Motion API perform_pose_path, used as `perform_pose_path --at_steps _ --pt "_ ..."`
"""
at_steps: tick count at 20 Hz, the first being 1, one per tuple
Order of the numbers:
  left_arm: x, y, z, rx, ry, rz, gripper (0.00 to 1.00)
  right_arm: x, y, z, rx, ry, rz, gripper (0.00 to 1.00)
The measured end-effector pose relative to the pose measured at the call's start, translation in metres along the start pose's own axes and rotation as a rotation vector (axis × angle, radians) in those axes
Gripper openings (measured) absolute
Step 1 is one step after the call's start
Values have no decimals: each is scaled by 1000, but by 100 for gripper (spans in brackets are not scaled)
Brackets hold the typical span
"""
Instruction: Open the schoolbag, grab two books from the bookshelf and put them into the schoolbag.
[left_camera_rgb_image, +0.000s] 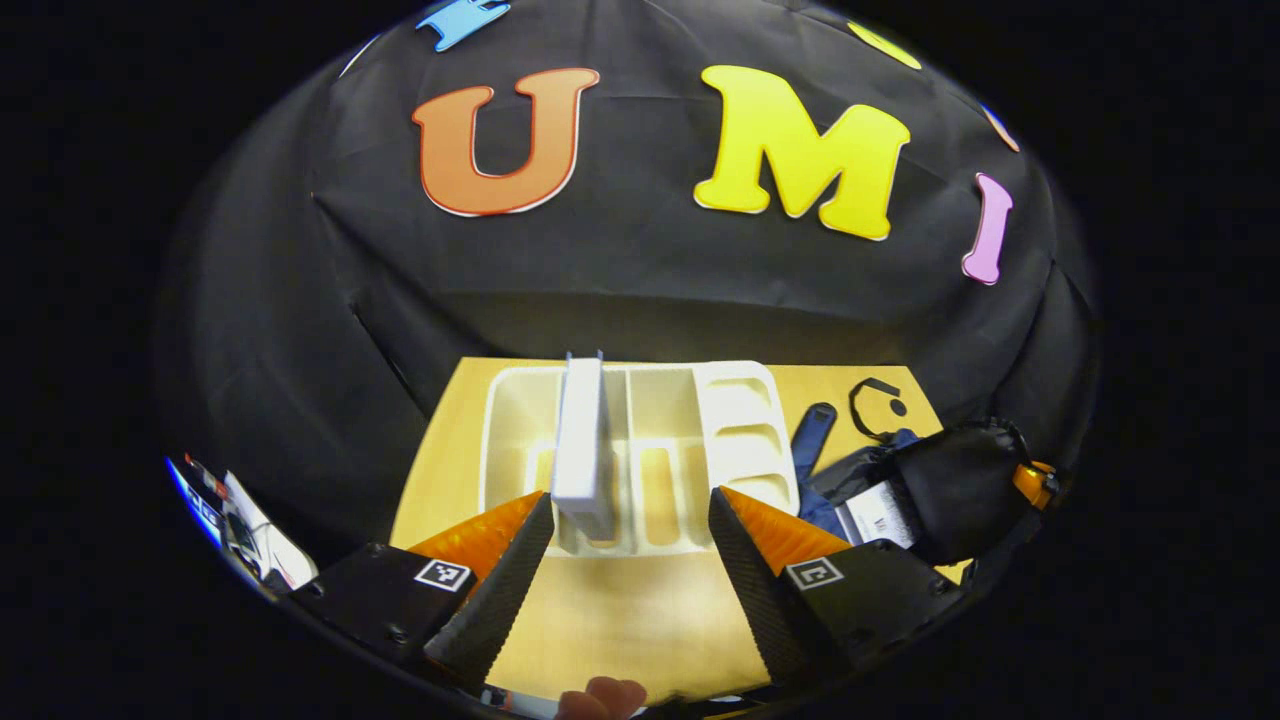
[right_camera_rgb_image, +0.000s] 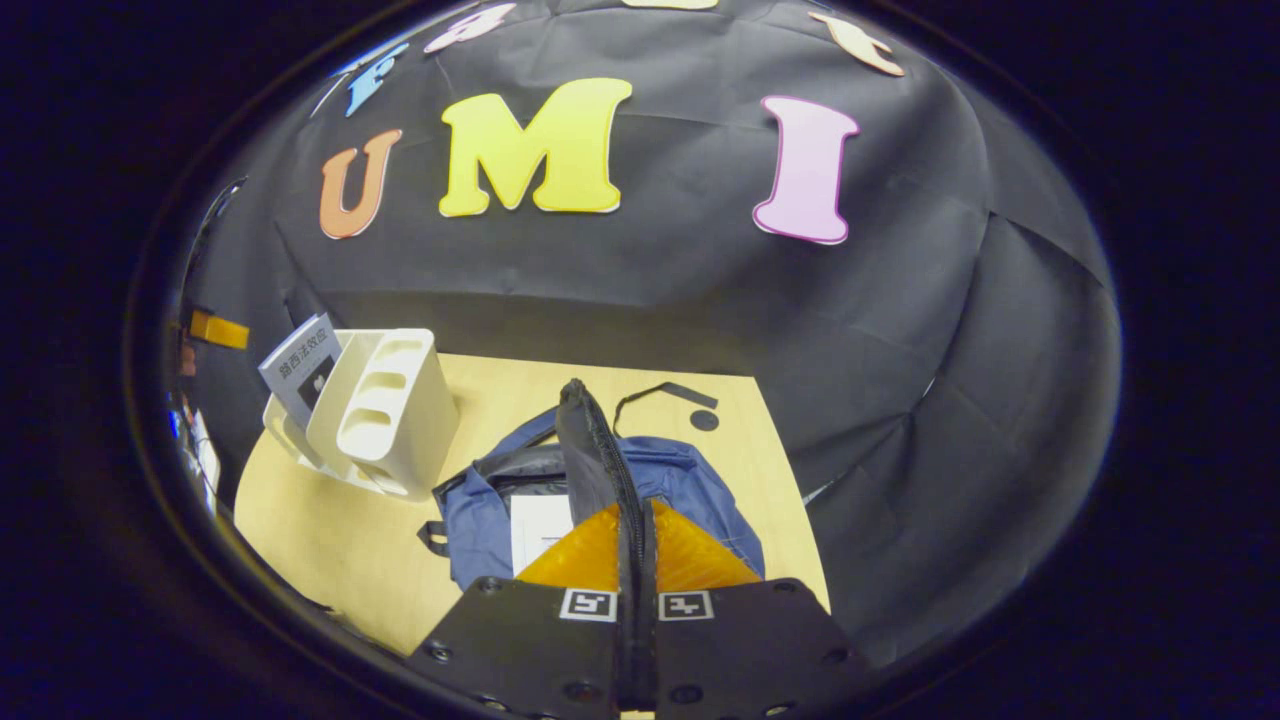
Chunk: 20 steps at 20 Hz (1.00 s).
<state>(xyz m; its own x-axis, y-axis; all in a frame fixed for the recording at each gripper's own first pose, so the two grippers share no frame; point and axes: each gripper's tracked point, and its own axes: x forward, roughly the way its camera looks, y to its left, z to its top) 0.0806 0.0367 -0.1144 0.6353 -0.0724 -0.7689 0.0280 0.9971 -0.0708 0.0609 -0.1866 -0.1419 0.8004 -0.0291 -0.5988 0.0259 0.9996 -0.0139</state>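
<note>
We held the schoolbag's flap (right_camera_rgb_image: 590, 440) pinched up in the right gripper (right_camera_rgb_image: 637, 560) to keep the blue schoolbag (right_camera_rgb_image: 690, 480) open, one book (right_camera_rgb_image: 540, 525) already inside, while our left gripper (left_camera_rgb_image: 630, 540), spread wide, faced the remaining book (left_camera_rgb_image: 583, 440) upright in the white bookshelf (left_camera_rgb_image: 735, 420).

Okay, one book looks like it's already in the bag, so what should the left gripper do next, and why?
Probably ease the left gripper forward and close on the book standing upright in the bookshelf. Its fingers are open, with the book just ahead of the gap. Meanwhile the right gripper is shut on the schoolbag's flap, holding the schoolbag open, with a white book inside.
</note>
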Motion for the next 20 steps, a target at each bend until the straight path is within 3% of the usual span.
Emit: perform_pose_path --at_steps 4,8,15,20 --pt "21 16 24 -22 59 -38 98 1 0 1 23 7 -5 1" --pt "57 23 29 -35 189 -80 98 2 -3 -1 17 21 -17 1" --pt "109 22 -2 15 453 -119 98 5 -8 -4 37 38 -38 1" --pt "130 19 -31 -22 627 -132 98 6 -10 -8 49 46 -45 1"
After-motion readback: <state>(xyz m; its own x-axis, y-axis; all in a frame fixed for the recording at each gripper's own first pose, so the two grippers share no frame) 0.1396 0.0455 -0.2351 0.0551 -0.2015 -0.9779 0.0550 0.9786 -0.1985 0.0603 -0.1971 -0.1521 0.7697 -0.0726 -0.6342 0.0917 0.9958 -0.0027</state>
